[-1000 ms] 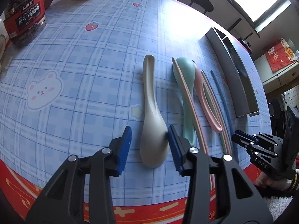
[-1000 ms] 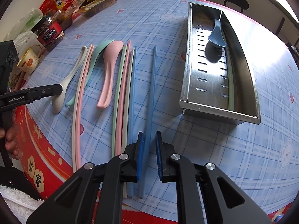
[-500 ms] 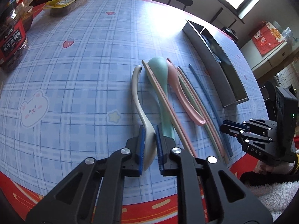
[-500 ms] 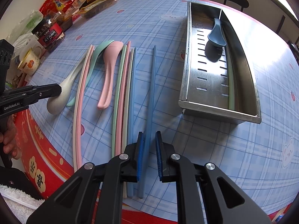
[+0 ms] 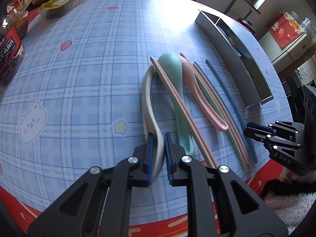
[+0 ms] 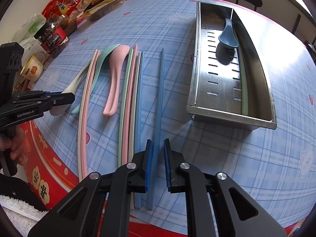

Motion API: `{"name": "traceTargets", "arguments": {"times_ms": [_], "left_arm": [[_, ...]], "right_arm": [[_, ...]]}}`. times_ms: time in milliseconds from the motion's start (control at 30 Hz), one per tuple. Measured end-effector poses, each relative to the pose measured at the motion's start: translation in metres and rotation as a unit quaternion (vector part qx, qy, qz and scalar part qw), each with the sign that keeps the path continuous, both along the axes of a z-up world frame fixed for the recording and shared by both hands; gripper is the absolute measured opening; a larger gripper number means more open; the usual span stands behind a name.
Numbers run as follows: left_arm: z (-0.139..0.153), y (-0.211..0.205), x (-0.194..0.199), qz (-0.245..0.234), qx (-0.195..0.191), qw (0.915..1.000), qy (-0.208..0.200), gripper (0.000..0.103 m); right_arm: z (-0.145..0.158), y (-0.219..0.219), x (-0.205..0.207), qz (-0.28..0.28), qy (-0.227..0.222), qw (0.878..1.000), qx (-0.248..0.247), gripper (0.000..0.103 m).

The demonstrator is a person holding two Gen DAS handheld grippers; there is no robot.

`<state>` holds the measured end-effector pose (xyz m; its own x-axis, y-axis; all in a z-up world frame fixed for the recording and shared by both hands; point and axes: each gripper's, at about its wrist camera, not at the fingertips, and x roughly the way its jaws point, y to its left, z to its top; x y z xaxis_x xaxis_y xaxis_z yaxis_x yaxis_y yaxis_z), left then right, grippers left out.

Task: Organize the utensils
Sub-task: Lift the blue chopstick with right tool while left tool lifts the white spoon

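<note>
Currently, through the left wrist camera, the left gripper [image 5: 158,152] has its blue-padded jaws closed on the bowl end of the cream-white plastic soup spoon [image 5: 147,100], which lies near the front edge of the blue checked tablecloth [image 5: 83,83]. This looks like the pick-up step; the next move calls for lifting the spoon clear of the mint-green plastic spoon [image 5: 175,90] just beside it and carrying it to the stainless steel utensil tray [image 5: 237,63] near the far right edge. The white spoon is smooth, curved and glossy, its handle arching away from the camera.

From the right wrist camera, the right gripper [image 6: 157,164] sits with its jaws narrowly parted on either side of a long blue chopstick [image 6: 161,90]; whether the pads actually pinch it, I cannot tell. A dusty-blue spoon [image 6: 228,37] already lies in the tray's slotted compartment, a pale green chopstick [image 6: 244,90] along its divider. The pink plastic spoon [image 6: 115,75] and remaining chopsticks wait on the cloth.
</note>
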<state>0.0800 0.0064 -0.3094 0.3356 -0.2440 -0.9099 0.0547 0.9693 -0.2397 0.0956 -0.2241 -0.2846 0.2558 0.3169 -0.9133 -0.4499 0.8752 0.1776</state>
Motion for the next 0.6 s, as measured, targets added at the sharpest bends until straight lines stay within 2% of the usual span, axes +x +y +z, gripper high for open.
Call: {"name": "traceTargets", "arguments": {"times_ms": [167, 400, 600], "left_arm": [[-0.001, 0.006, -0.003, 0.013, -0.009, 0.9999, 0.005, 0.015], [-0.003, 0.020, -0.016, 0.034, -0.025, 0.9990, 0.017, 0.016], [-0.004, 0.018, -0.017, 0.031, -0.020, 0.9992, 0.015, 0.018]], "right_arm": [[0.000, 0.000, 0.000, -0.001, 0.000, 1.000, -0.003, 0.009], [0.001, 0.013, 0.000, 0.027, -0.010, 0.999, -0.043, 0.009], [0.000, 0.021, 0.006, 0.033, -0.012, 0.998, -0.054, 0.009]]}}
